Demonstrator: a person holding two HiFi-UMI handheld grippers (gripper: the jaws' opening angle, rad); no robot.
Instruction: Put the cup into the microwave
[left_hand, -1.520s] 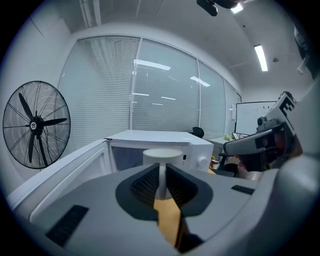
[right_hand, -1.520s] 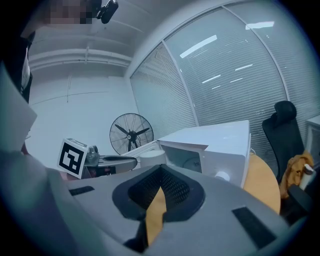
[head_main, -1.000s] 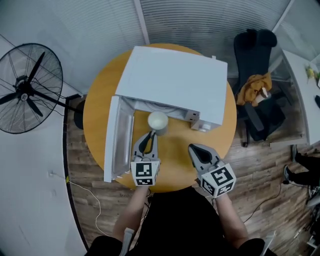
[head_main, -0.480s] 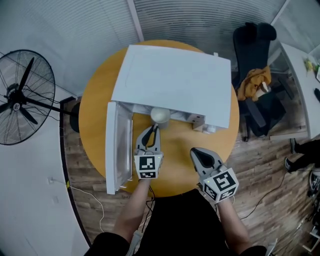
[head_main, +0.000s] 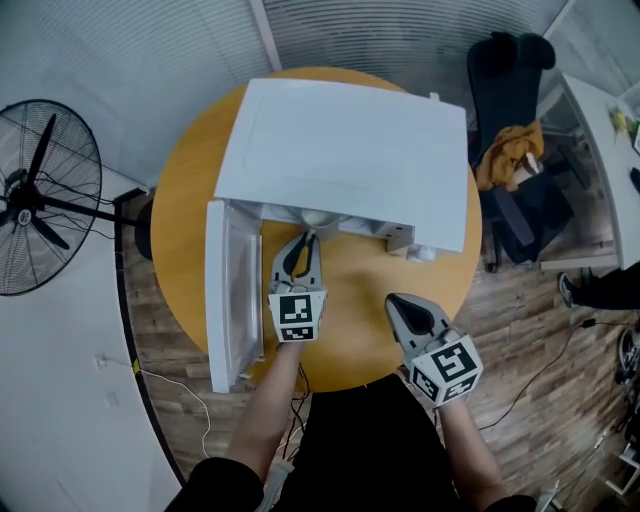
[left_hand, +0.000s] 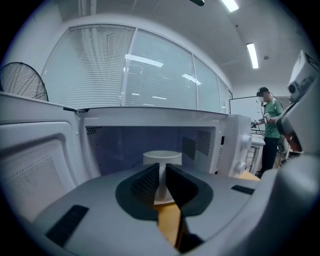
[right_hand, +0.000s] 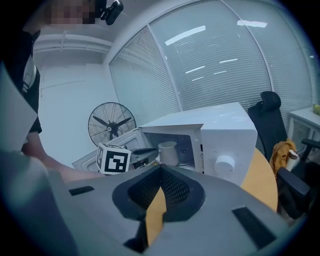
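A white microwave (head_main: 345, 160) stands on the round yellow table (head_main: 355, 310), its door (head_main: 228, 295) swung open to the left. The white cup (left_hand: 162, 159) sits at the mouth of the cavity. In the head view only a sliver of the cup (head_main: 320, 217) shows under the microwave's top edge. My left gripper (head_main: 304, 242) is shut on the cup's handle (left_hand: 163, 181). From the right gripper view I see the cup (right_hand: 168, 152) just inside the opening. My right gripper (head_main: 404, 305) hovers over the table's front, shut and holding nothing.
A standing fan (head_main: 30, 195) is on the floor at the left. A black office chair (head_main: 510, 120) with yellow cloth stands at the right. A person (left_hand: 270, 132) stands in the distance. The microwave's knob (right_hand: 224, 164) faces me.
My left gripper has carried the cup forward into the microwave's opening, so the cup is now mostly hidden under the top. The right gripper has barely moved.
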